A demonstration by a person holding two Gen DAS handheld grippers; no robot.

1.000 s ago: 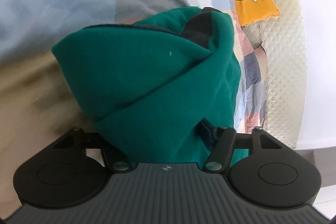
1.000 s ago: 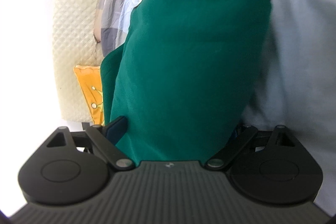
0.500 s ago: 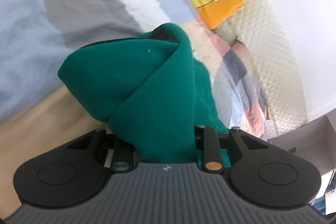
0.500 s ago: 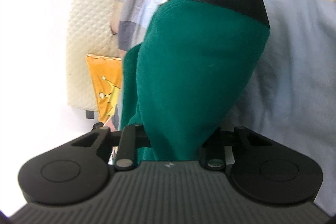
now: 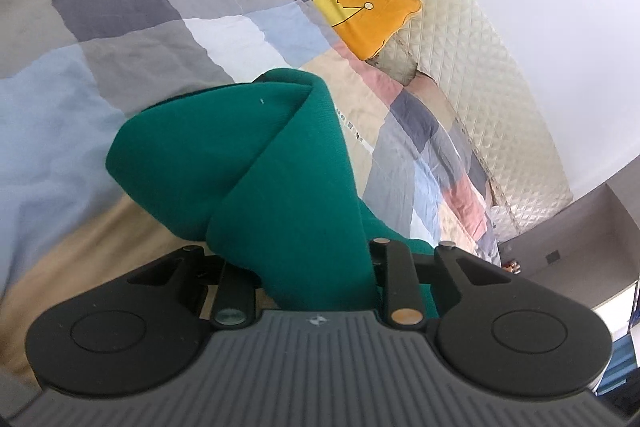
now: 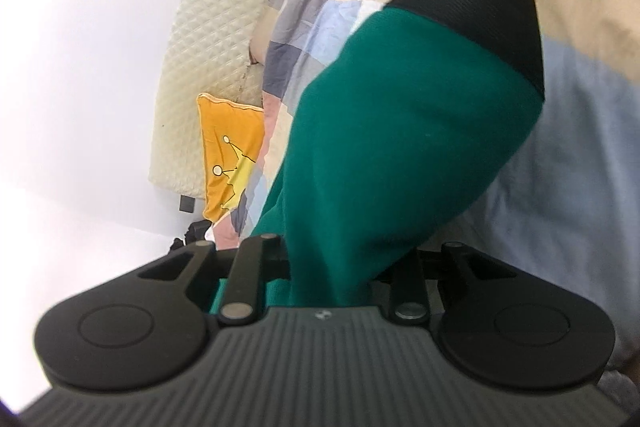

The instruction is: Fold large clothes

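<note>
- The bed (image 5: pixel 120 39), spread with a patchwork quilt in grey, blue, pink and beige squares, fills both views; a cream quilted headboard (image 5: pixel 480 67) runs along its far edge, under a white wall.
- The green garment (image 5: pixel 248 163) is gathered into thick folds that rise from each tool. In the right wrist view it ends in a black ribbed band (image 6: pixel 488 7). A second ago the cloth filled more of both views and lay close to the quilt; now more bedding shows around it, which suggests it has been raised.
- An orange cushion (image 5: pixel 360 7) with a crown drawing lies against the headboard, well apart from the garment.
- The left tool (image 5: pixel 316 291) has narrowed from about half open and now pinches a bunch of green cloth.
- The right tool (image 6: pixel 324 287) has drawn in from nearly wide open and likewise clamps green cloth.
- Judgement: with both ends gripped and raised, the garment looks ready to be carried over or laid out for a fold; no fold is finished yet.
</note>
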